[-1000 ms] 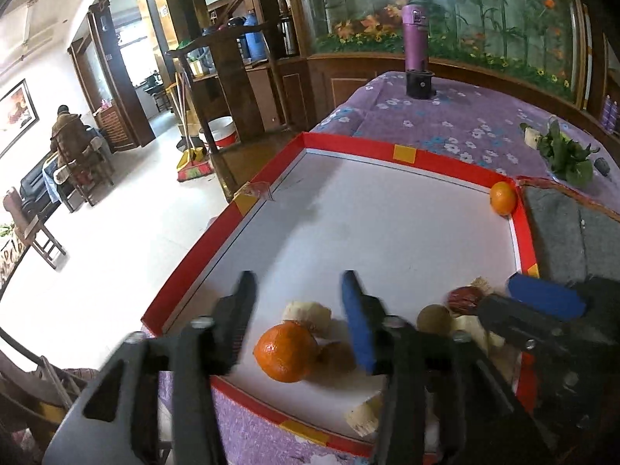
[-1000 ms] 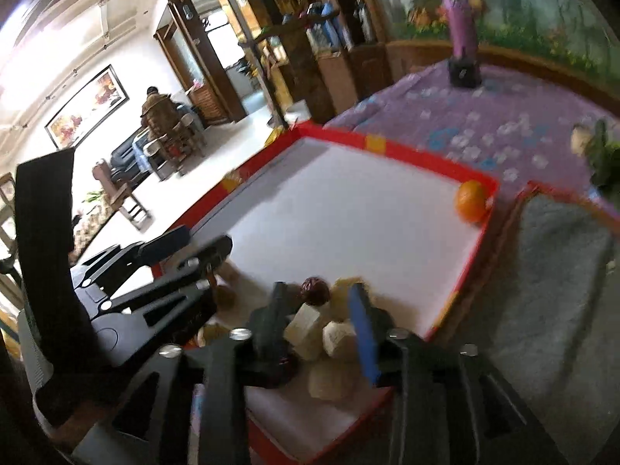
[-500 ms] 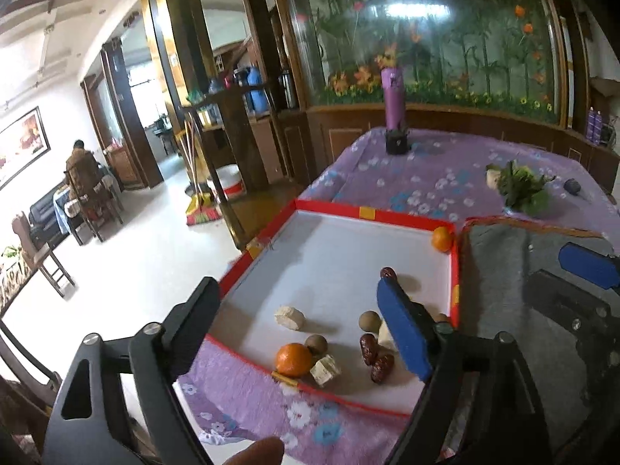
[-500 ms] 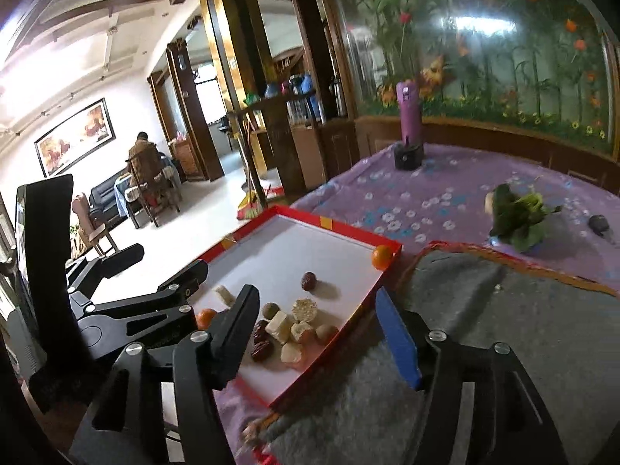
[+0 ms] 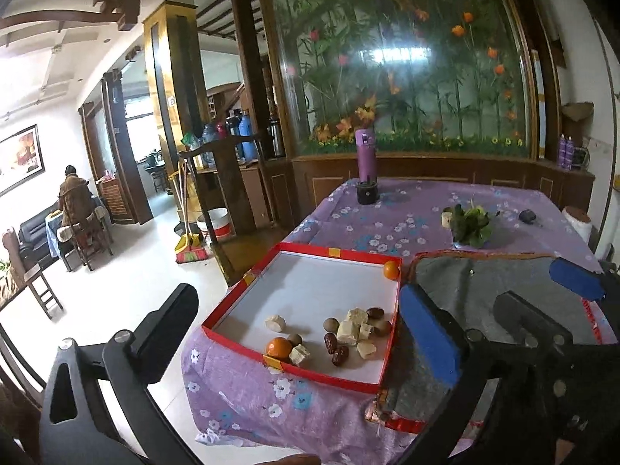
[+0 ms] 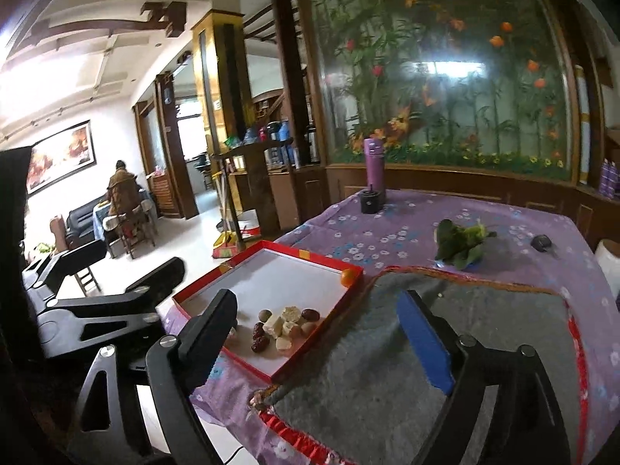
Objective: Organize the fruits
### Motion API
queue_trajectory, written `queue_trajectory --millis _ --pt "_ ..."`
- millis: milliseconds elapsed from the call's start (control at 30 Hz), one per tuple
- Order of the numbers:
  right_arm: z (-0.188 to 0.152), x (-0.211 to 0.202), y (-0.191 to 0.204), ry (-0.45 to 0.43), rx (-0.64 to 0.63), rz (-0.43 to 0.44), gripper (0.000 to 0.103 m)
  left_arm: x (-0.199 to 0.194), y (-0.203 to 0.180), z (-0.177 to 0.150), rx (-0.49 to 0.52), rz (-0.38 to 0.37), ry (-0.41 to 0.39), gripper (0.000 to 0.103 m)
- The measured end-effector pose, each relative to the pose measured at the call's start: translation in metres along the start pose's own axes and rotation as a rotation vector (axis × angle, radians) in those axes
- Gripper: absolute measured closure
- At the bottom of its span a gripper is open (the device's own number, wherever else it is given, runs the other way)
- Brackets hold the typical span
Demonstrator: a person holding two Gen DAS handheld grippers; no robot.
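two grippers: both mine, jaws just spread wide, nothing between them.
left gripper (image 5: 298, 329): low in the left wrist frame, black finger lower left, blue-padded finger right of centre, gaping apart above the tray.
right gripper (image 6: 321, 329): bottom of the right wrist frame, black finger over the tray's near corner, blue pad over the grey cloth, jaws parted and empty.
grey cloth (image 6: 484, 329): lower right, red-trimmed, just beside the tray.
tray (image 5: 310, 250): red rim, white floor, centre of the left wrist frame, on the purple flowered tablecloth (image 5: 407, 224).
fruit pile (image 5: 350, 333): near right part of the tray; dark red dates, pale chunks and brown round pieces bunched together.
orange (image 5: 279, 348): near rim of the tray, left of the pile, beside a pale chunk.
second orange (image 5: 391, 270): far right corner of the tray, well apart from the pile.
leafy greens (image 5: 471, 224): upper right of centre, on the tablecloth.
purple bottle (image 5: 366, 155): upright at the table's far edge.
person (image 5: 73, 201): seated far left, back turned.
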State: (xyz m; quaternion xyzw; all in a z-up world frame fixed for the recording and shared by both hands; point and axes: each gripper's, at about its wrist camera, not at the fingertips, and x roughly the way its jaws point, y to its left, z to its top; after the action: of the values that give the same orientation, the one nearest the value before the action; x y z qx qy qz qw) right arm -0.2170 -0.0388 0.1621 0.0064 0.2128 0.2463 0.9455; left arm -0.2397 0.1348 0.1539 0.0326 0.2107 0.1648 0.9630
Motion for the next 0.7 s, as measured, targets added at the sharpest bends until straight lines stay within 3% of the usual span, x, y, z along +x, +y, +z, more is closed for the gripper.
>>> queue_trajectory --millis 433,700 --pt "-0.004 -0.019 0.012 -0.052 0.032 -0.005 0.016 -0.022 0.025 -0.014 -0.027 0.073 0.000 0.000" --pt "-0.007 -0.013 0.019 -0.032 0.030 0.013 0.016 -0.015 0.042 -0.017 -0.060 0.125 0.013 0.000"
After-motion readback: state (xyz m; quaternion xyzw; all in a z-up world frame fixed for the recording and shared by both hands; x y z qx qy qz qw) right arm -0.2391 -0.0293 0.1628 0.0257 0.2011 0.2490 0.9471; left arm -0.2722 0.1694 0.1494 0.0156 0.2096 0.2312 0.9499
